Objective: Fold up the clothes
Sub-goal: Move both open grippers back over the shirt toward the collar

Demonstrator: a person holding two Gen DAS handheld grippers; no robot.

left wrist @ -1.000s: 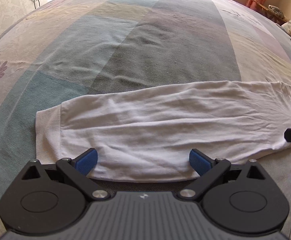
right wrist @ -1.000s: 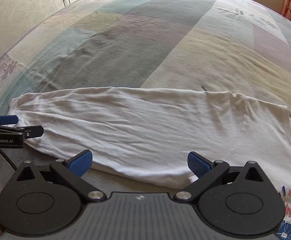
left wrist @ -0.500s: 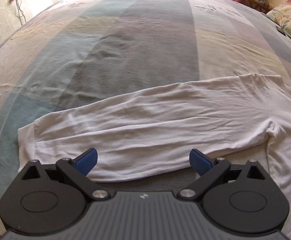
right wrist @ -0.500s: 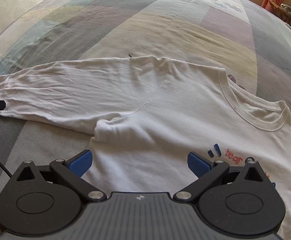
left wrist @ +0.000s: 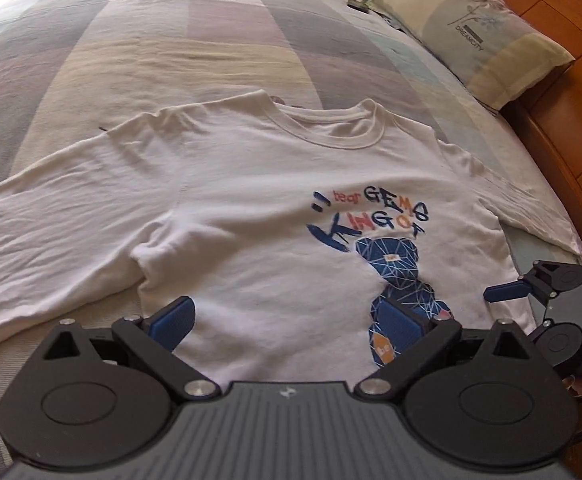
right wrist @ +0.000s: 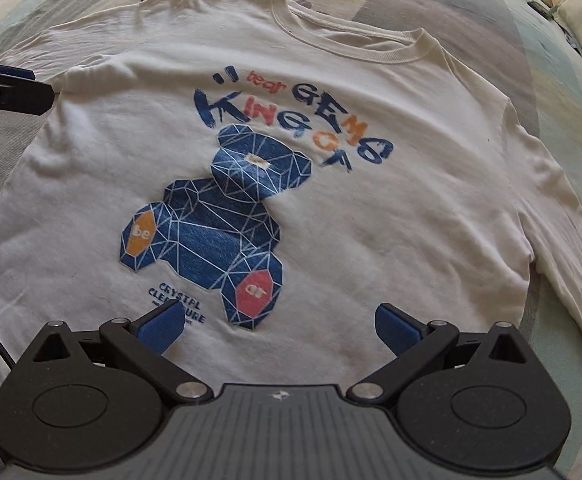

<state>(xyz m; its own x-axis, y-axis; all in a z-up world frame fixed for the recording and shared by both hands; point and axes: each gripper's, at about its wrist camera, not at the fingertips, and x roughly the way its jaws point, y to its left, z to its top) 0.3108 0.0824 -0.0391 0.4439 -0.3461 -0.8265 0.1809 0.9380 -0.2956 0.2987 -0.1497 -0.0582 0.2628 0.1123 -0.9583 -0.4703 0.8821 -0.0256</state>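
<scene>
A white long-sleeved shirt (left wrist: 243, 216) (right wrist: 371, 208) lies flat and face up on the bed, collar away from me, with a blue bear print (right wrist: 219, 216) and coloured lettering on the chest. Its left sleeve (left wrist: 51, 216) stretches out to the left, the other sleeve (right wrist: 563, 240) runs down the right side. My left gripper (left wrist: 287, 320) hovers open over the shirt's lower chest. My right gripper (right wrist: 277, 326) hovers open just below the bear print. Neither holds anything. Each gripper shows at the edge of the other's view.
The bed has a patchwork cover (left wrist: 171, 40) in pale pastel blocks. A pillow (left wrist: 463, 28) lies at the far right against an orange wooden headboard (left wrist: 571, 92). A small dark object (left wrist: 357, 5) rests near the pillow.
Both grippers have swung right, from the left sleeve to the shirt's chest and bear print. Both stayed open and empty. The shirt itself has not moved.
</scene>
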